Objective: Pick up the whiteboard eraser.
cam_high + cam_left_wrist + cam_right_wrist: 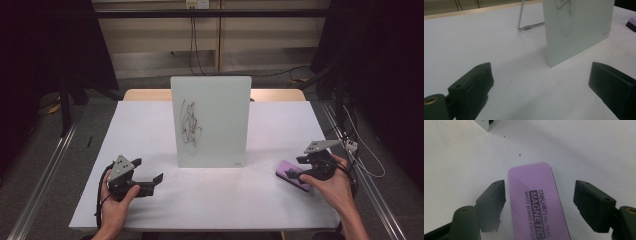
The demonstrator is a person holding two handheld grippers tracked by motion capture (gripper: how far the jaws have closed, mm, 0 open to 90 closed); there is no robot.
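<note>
While the small whiteboard (210, 121) stands upright on its wire stand (524, 27) near the middle of the white surface (150, 130), black scribbles (189, 122) mark its left half. At the right edge lies a purple eraser (291, 175) (its label reads "MAGNETIC WHITE BOARD ERASER"), and the right hand-held gripper (539, 192) sits low over it, jaws spread wide on either side of the eraser, one jaw close beside its edge, the other apart. The left hand-held gripper (148, 176) rests near the front left of the surface, jaws wide apart and holding nothing, pointing toward the whiteboard.
</note>
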